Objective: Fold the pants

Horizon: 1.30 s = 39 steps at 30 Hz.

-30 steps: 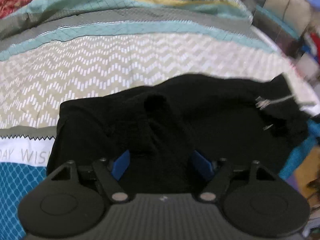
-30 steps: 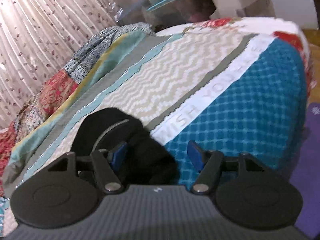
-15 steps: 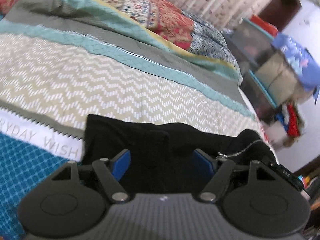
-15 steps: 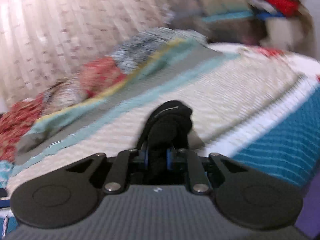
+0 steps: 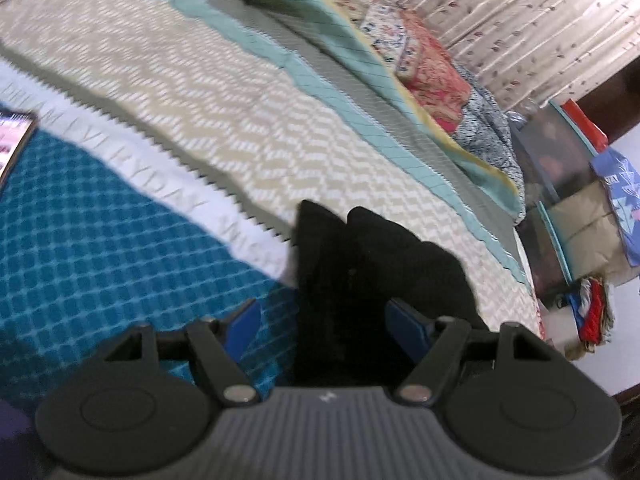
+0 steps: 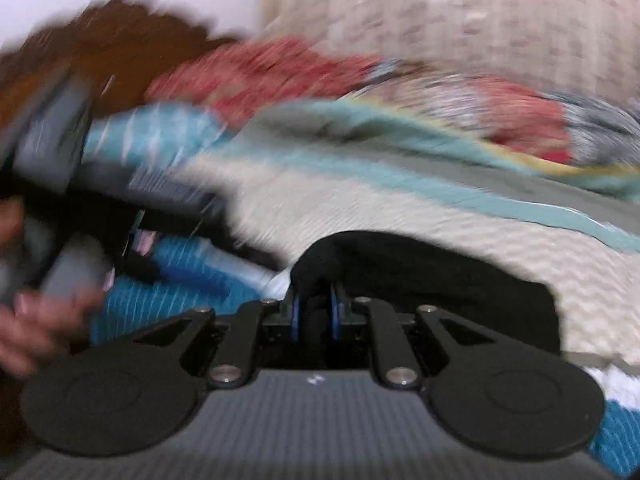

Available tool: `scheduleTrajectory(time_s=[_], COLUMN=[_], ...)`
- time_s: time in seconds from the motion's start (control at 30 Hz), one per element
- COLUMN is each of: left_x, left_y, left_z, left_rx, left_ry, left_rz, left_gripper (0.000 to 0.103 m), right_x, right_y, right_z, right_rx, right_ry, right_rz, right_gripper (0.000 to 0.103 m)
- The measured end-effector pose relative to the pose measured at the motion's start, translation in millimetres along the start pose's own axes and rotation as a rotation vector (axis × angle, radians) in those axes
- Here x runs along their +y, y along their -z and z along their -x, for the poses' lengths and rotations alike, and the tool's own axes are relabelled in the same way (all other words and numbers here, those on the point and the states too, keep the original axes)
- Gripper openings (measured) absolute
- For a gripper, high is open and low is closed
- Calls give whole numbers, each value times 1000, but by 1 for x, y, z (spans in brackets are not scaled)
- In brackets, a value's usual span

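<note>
Low in the middle of both views, the black pants (image 6: pixel 420 276) lie on the bed (image 5: pixel 280 128). My right gripper (image 6: pixel 315 314) has just squeezed onto a bunch of them; the left gripper (image 5: pixel 324 320) is wide, loose around them. Pulling fast could slip the cloth out

blurred hand (image 6: pixel 36 316), phone (image 5: pixel 12 136) cut off

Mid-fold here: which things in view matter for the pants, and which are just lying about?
Job: black fabric pants; right hand-held gripper, shut on them; left hand-held gripper, jaws apart around a fold.

Lying about: patterned quilted bedspread, phone, floral pillows, teal-rimmed storage boxes, curtain.
</note>
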State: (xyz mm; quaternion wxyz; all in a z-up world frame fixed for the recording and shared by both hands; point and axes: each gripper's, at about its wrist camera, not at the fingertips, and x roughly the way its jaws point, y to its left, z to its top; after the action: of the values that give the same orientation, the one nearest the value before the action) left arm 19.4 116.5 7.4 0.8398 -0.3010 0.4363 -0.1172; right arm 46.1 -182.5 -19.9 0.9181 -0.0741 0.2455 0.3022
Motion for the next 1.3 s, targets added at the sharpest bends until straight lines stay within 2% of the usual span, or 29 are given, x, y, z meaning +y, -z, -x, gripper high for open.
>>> scheduleTrajectory(time_s=[0.07,0.13,0.17,0.2,0.23,0.33,0.47,0.6,0.63,0.7,0.73,0.77,0.8,0.83,0.93,1.0,1.03,1.1,1.13,1.2,1.27,1.3], left_x=[7,8,7,5,0,-19,-42,-63,-66,-67,-67,-69,-75,-81,-92,-89,-84,-59,-44,-32,-33,-35], left_y=[3,5,5,4,3,-2,-14,-37,-42,-49,-50,-51,-51,-51,-49,-45,-43,-40,-37,-33,-32,-33], left_z=[-2,-4,-5,-6,-8,-13,-26,-52,-63,-85,-93,-96,-91,-81,-52,-47,-52,-74,-83,-84,-80,-76], left_rx=[13,22,24,25,26,31,41,74,96,136,163,171,140,91,-33,-77,-72,-4,19,5,-3,-2], left_ry=[1,7,12,21,33,57,68,61,40,9,13,7,15,33,53,-13,-72,-166,-180,-177,-182,-185], left_rz=[12,15,12,4,-10,-56,-97,-141,-151,-144,-145,-143,-163,-199,-278,-304,-306,-240,-181,-122,-109,-110], left_gripper=[71,71,71,71,71,77,79,88,86,54,25,19,17,16,16,16,16,17,19,25,41,45], right_x=[11,6,3,-3,-7,-24,-54,-80,-85,-91,-89,-87,-84,-80,-70,-58,-48,-24,-17,-7,-6,-7], right_y=[13,17,15,12,8,3,7,22,24,25,24,20,21,19,9,10,14,27,31,32,31,29], right_z=[-20,-23,-18,-12,-6,22,55,65,62,59,56,49,45,39,18,2,-6,-22,-21,-16,-8,-3], right_rx=[78,88,78,72,61,-15,-95,-84,-70,-59,-59,-57,-52,-46,-24,29,74,147,146,150,153,142], right_ry=[-4,-16,-32,-68,-103,-132,-69,15,17,-2,-12,-20,-27,-40,-113,-187,-207,-217,-220,-254,-274,-270], right_rz=[88,95,91,72,46,-27,-136,-228,-253,-301,-310,-312,-310,-303,-294,-304,-288,-215,-188,-163,-152,-144], right_gripper=[18,28,35,54,61,61,61,60,54,44,38,34,26,21,21,21,21,21,21,22,22,22])
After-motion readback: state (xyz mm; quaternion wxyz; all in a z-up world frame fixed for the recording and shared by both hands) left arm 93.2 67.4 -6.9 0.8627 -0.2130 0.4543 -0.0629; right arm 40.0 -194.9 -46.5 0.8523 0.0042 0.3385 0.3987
